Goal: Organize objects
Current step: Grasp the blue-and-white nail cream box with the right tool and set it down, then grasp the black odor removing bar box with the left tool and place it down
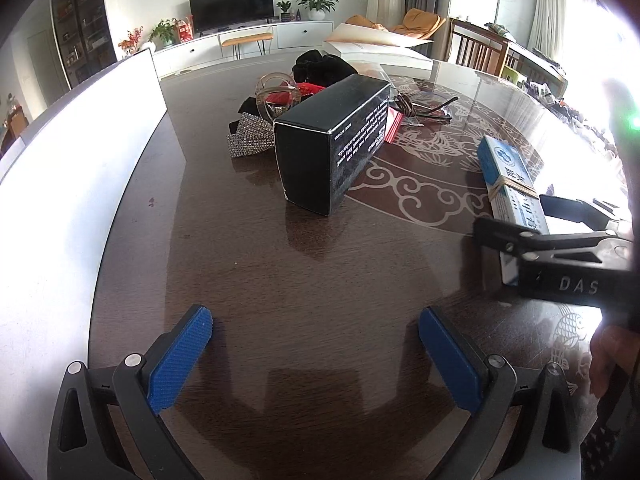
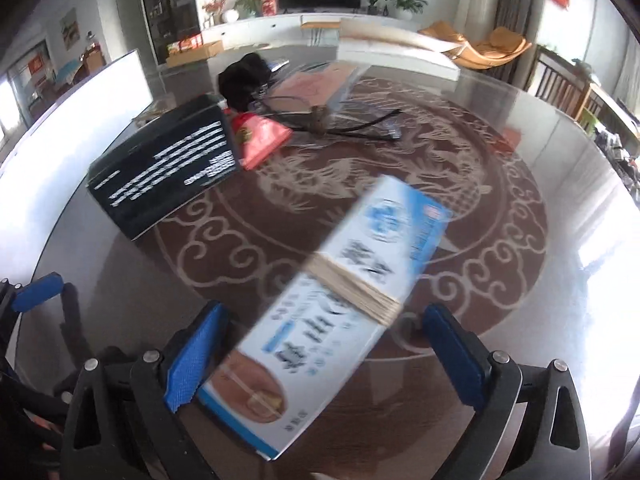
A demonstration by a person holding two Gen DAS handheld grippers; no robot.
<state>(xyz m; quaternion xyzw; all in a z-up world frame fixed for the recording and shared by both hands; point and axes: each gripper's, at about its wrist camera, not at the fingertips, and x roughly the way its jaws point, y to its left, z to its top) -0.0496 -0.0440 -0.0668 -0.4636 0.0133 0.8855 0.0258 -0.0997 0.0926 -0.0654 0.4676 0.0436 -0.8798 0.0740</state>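
A blue-and-white box bound with rubber bands lies slantwise between the fingers of my right gripper. The jaws stand wide and do not press it. The same box shows in the left wrist view, with the right gripper around its near end. My left gripper is open and empty above bare table. A black box with white print lies ahead of it; it also shows in the right wrist view.
Behind the black box lie a rhinestone band, a clear ring, a red packet, black fabric and a dark cord. A white panel stands along the left. White boxes sit at the table's far side.
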